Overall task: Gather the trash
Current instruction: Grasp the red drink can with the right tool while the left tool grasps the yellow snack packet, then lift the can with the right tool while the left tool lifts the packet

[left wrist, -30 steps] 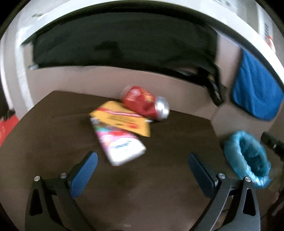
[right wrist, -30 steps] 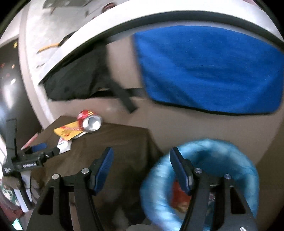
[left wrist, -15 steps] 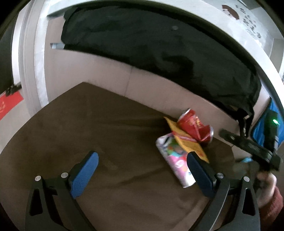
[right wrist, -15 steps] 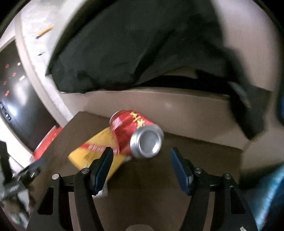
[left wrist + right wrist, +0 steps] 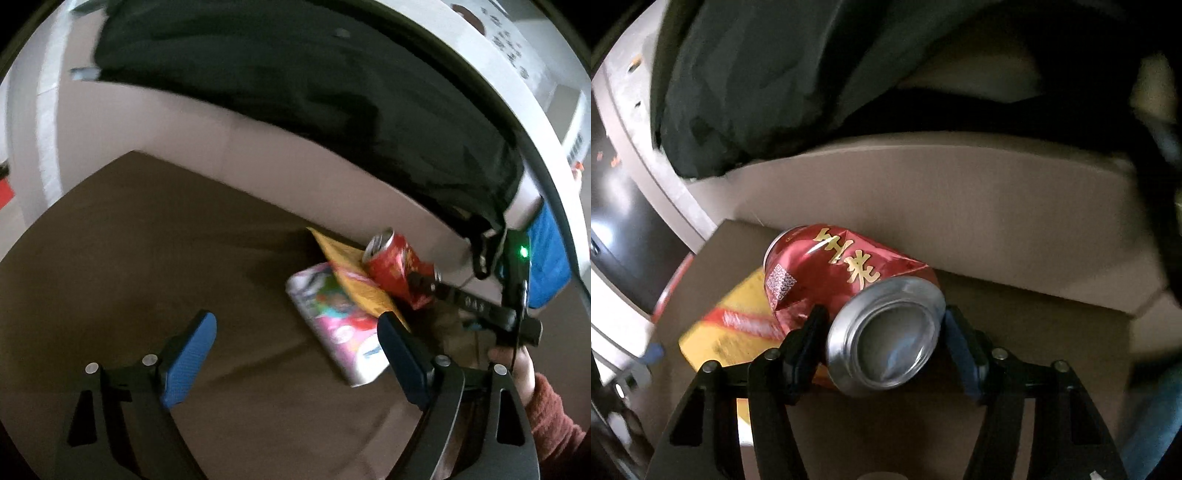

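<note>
A dented red can [image 5: 849, 269] lies on its side at the back of the brown table [image 5: 147, 240], resting on a yellow wrapper [image 5: 738, 325]. My right gripper [image 5: 884, 317] straddles the can's silver end; its jaws are closing and both pads touch the can's sides. The left wrist view shows the can [image 5: 395, 269], the yellow wrapper [image 5: 354, 288] and a pink snack packet [image 5: 340, 328] lying partly under the wrapper. My left gripper [image 5: 295, 319] hovers over the table in front of the packet. Its jaws are closing with nothing between them.
A beige sofa back with a black garment [image 5: 295, 92] draped over it rises behind the table. A blue towel [image 5: 546, 266] hangs at the right. A hand in a red sleeve [image 5: 550, 406] holds the right gripper. Blue bag plastic [image 5: 1160, 424] shows at lower right.
My right gripper swung from the blue trash bag to the table and now has the red can between its fingers. The left gripper shifted left, so the trash now sits at its right.
</note>
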{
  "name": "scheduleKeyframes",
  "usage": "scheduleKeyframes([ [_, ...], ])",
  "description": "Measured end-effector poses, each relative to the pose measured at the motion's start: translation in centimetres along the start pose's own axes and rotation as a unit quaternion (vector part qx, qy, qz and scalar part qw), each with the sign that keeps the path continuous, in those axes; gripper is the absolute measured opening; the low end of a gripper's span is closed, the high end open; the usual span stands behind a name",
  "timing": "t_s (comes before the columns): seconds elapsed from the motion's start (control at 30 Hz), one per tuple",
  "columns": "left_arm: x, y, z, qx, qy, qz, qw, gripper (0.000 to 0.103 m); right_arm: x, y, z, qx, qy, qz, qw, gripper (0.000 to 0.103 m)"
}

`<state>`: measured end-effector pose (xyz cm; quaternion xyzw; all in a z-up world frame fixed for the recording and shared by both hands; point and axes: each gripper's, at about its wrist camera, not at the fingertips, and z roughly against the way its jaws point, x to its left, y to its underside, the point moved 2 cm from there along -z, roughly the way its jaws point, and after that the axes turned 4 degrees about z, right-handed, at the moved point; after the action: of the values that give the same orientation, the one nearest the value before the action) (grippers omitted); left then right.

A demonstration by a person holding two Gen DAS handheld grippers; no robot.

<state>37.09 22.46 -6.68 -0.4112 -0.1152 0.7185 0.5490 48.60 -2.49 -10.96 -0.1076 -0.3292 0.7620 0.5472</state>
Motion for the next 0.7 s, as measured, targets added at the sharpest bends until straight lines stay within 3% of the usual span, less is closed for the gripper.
scheduleKeyframes([
  [0.13, -2.8, -0.7, -2.4, 0.008, 0.0, -0.005, 1.0, 0.084, -2.1, 2.5, 3.0, 0.003, 0.021, 0.001, 1.0, 0.059],
  [0.27, -3.8, -1.2, -5.3, 0.025, -0.013, 0.024, 0.9993, 0.07, -4.1, 4.9, 5.9, -0.005, 0.024, -0.006, 1.0, 0.059],
  [0.33, -3.9, -1.2, -6.6, 0.033, -0.03, 0.038, 0.9983, 0.056, -4.6, 5.9, 6.7, -0.005, 0.013, -0.012, 1.0, 0.059],
  [0.47, -4.3, -1.1, -6.9, 0.014, -0.057, 0.041, 0.9974, 0.01, -5.0, 7.2, 7.8, -0.006, -0.008, -0.014, 1.0, 0.059],
  [0.7, -4.7, 0.8, -1.7, -0.008, -0.058, -0.009, 0.9982, 0.005, -4.5, 8.7, 9.0, 0.005, -0.035, -0.004, 0.999, 0.059],
])
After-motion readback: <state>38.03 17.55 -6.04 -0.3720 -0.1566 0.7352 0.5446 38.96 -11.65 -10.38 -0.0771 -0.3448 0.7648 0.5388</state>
